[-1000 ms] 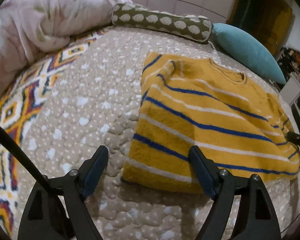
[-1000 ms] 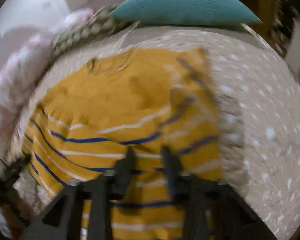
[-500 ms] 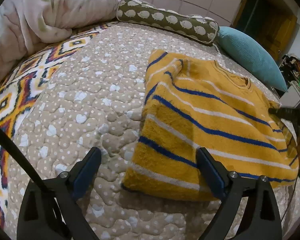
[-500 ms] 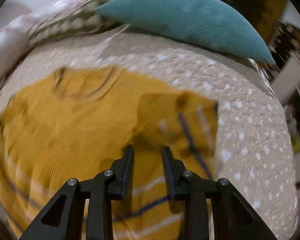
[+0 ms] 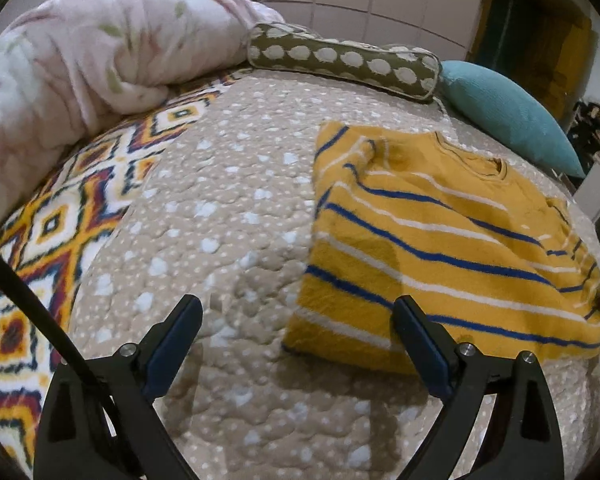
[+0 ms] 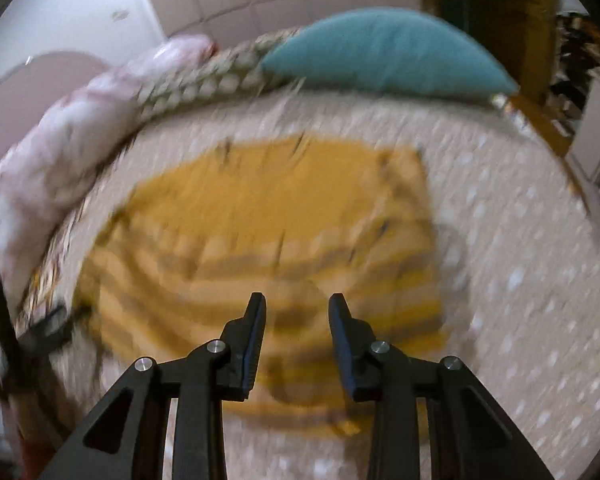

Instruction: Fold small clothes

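A small mustard-yellow sweater (image 5: 440, 248) with blue and white stripes lies flat on the beige dotted quilt (image 5: 228, 216), both sleeves folded in over its body. My left gripper (image 5: 296, 322) hovers wide open above the quilt at the sweater's near left corner, touching nothing. In the blurred right wrist view the same sweater (image 6: 268, 232) lies ahead. My right gripper (image 6: 296, 308) hangs above its near hem, jaws opening, with nothing between them. The left gripper (image 6: 52, 320) shows dimly at that view's left edge.
A pink floral duvet (image 5: 80, 64) is bunched at the back left. An olive bolster with pale spots (image 5: 340, 60) and a teal cushion (image 5: 508, 108) line the bed's far edge. A patterned blanket (image 5: 52, 232) covers the left side. Furniture stands beyond the bed's right edge.
My right gripper let go of the right sleeve, which now lies folded on the sweater, and drew back toward the near hem while its jaws widened. The left gripper opened a little wider.
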`<state>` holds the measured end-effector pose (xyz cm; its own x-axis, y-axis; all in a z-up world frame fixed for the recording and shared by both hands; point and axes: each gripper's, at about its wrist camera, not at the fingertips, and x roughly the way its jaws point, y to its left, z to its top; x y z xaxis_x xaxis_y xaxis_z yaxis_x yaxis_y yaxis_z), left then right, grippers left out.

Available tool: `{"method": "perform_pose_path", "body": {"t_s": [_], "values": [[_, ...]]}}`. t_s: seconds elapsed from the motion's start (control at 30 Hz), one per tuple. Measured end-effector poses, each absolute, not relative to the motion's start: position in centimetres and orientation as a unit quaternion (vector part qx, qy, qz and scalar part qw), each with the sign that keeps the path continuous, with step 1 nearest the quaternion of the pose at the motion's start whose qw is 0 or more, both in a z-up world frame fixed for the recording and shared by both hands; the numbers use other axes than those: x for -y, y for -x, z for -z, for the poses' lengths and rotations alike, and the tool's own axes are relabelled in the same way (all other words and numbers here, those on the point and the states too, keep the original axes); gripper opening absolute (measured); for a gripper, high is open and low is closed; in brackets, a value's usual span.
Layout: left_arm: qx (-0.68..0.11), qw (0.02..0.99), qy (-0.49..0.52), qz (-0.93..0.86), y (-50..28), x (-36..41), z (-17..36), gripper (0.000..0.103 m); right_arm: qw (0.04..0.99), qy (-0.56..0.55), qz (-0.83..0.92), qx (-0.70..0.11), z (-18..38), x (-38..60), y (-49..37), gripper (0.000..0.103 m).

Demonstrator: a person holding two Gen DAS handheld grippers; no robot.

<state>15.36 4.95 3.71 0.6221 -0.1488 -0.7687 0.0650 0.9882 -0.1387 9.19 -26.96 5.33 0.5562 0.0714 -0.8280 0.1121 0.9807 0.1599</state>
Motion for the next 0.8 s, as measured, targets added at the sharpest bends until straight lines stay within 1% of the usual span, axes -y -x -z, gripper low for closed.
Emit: {"method": "perform_pose_path", "body": {"t_s": [0.07, 0.13, 0.17, 0.23, 0.33, 0.43, 0.53, 0.67, 0.8], "values": [[-0.431, 0.899, 0.055, 0.056, -15.1, -5.7, -3.7, 0.095, 0.866, -0.094, 0.047, -0.489, -2.8, 27.8, -8.1, 0.035], [-0.43, 0.9, 0.051, 0.049, -14.8, -6.4, -3.6, 0.095, 0.868, -0.117, 0.08, -0.475, -2.4, 29.2, -6.8, 0.036], [-0.43, 0.901, 0.049, 0.045, -14.7, -6.9, -3.6, 0.095, 0.868, -0.126, 0.092, -0.472, -2.7, 29.6, -6.3, 0.036], [-0.431, 0.9, 0.054, 0.041, -14.6, -7.9, -3.4, 0.095, 0.875, -0.142, 0.104, -0.451, -4.1, 29.7, -5.3, 0.04], [-0.432, 0.899, 0.07, 0.026, -14.5, -9.9, -3.4, 0.095, 0.886, -0.15, 0.086, -0.43, -6.1, 28.2, -4.9, 0.04], [-0.435, 0.897, 0.075, -0.005, -14.8, -11.6, -3.4, 0.095, 0.894, -0.142, 0.053, -0.422, -6.8, 25.0, -5.9, 0.04], [-0.442, 0.892, 0.088, -0.039, -15.3, -13.9, -3.1, 0.095, 0.896, -0.126, 0.017, -0.424, -6.5, 21.2, -7.7, 0.04], [-0.44, 0.889, 0.119, -0.037, -15.1, -15.6, -3.5, 0.095, 0.894, -0.122, -0.033, -0.43, -5.5, 15.8, -10.5, 0.04], [-0.425, 0.895, 0.129, -0.033, -14.7, -16.2, -4.4, 0.095, 0.898, -0.09, -0.064, -0.427, -5.4, 10.7, -14.0, 0.04]]}}
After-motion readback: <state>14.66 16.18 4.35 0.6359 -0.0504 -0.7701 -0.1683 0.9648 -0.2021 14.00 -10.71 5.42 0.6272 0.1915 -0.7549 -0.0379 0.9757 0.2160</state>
